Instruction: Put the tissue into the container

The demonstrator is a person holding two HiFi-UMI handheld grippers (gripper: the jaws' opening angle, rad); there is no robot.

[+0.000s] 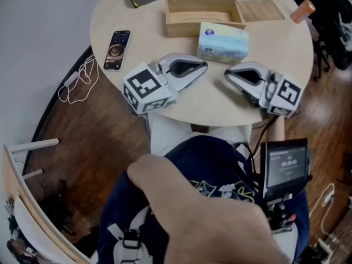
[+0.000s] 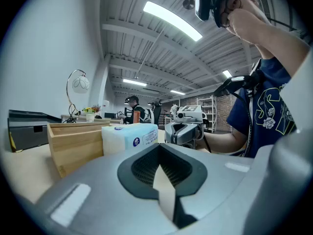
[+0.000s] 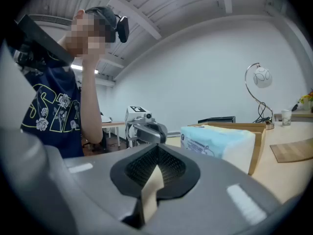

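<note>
L gripper & R gripper lie on table, jaws fully closed, nothing held. Tissue sits near both tips, right against container front wall. Lid R of container; phone well apart on L.

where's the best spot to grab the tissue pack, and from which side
Take the tissue pack probably from above, jaws across its short width at the middle: it lies flat, top free, and looks soft. Its far long side sits close to the wooden container, so lean in from the near side. The left gripper and right gripper lie shut; open one first.
</note>
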